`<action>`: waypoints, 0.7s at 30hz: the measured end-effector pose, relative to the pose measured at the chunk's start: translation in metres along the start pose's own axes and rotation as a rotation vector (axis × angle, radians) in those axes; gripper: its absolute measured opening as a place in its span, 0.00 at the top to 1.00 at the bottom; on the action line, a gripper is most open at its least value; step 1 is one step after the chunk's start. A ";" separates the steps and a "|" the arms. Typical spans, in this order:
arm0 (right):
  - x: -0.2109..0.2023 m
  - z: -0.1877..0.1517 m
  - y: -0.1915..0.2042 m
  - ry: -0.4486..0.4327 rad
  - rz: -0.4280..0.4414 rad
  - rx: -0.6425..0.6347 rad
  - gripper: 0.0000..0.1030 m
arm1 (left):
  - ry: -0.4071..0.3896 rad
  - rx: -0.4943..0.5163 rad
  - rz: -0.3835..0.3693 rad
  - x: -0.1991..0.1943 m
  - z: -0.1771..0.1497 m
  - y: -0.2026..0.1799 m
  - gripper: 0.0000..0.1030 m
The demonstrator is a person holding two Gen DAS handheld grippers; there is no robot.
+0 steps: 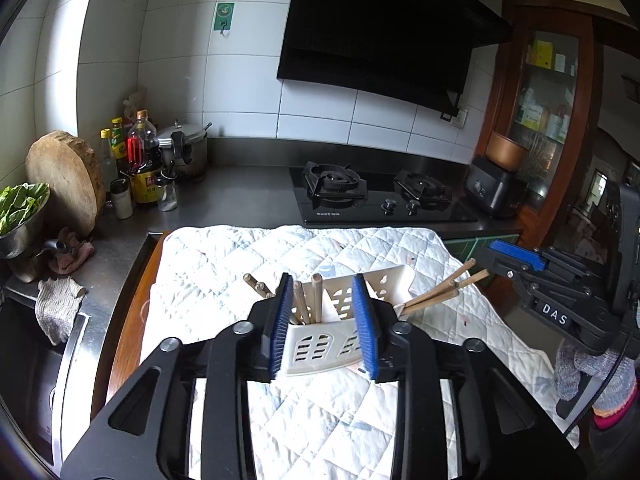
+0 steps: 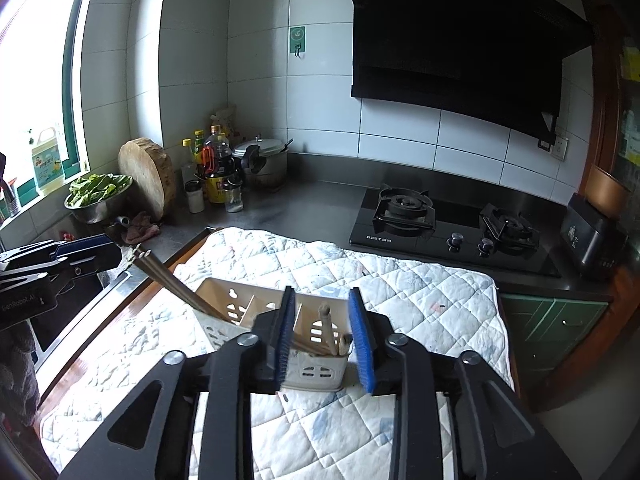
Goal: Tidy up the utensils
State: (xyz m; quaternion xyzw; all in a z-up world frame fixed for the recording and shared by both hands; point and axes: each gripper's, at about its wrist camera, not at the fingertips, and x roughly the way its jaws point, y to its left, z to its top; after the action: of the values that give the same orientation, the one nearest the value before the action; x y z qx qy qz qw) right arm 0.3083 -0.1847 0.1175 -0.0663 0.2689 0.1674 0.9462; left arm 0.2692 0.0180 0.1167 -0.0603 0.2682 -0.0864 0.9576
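Hovering with jaws parted and empty, left hand-held gripper point(image 1: 322, 320) and right hand-held gripper point(image 2: 326, 334) frame the white slotted plastic caddy point(image 1: 320, 340) at centre frame — lift clear without snagging the wooden chopsticks point(image 1: 306, 300) inside.

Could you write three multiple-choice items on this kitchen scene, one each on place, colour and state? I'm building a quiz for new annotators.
1. Where does the caddy stand?
A. on the quilted cloth
B. on the stove
C. in the sink

2. What colour are the pads of the left hand-held gripper?
A. red
B. blue
C. green

3. How do the chopsticks sit?
A. flat on the cloth
B. bundled on the counter
C. leaning in the caddy

Key: 1 A, the white caddy rests on the quilt in front of the stove. 2 B, both pads show blue ribbing. 3 C, their lower ends are inside compartments and their tops slant outward.
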 end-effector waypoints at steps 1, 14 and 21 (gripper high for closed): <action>-0.004 -0.003 0.001 -0.003 0.001 0.001 0.68 | -0.005 0.001 0.002 -0.005 -0.002 -0.001 0.60; -0.054 -0.047 0.019 -0.020 0.029 0.016 0.41 | -0.055 0.044 0.023 -0.061 -0.034 -0.016 0.33; -0.077 -0.072 0.032 -0.028 0.010 0.012 0.25 | -0.062 0.036 0.030 -0.079 -0.058 -0.015 0.18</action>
State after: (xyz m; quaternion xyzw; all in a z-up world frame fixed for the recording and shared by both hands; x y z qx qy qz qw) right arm 0.2008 -0.1923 0.0964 -0.0569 0.2572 0.1716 0.9493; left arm 0.1699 0.0151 0.1096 -0.0419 0.2376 -0.0747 0.9676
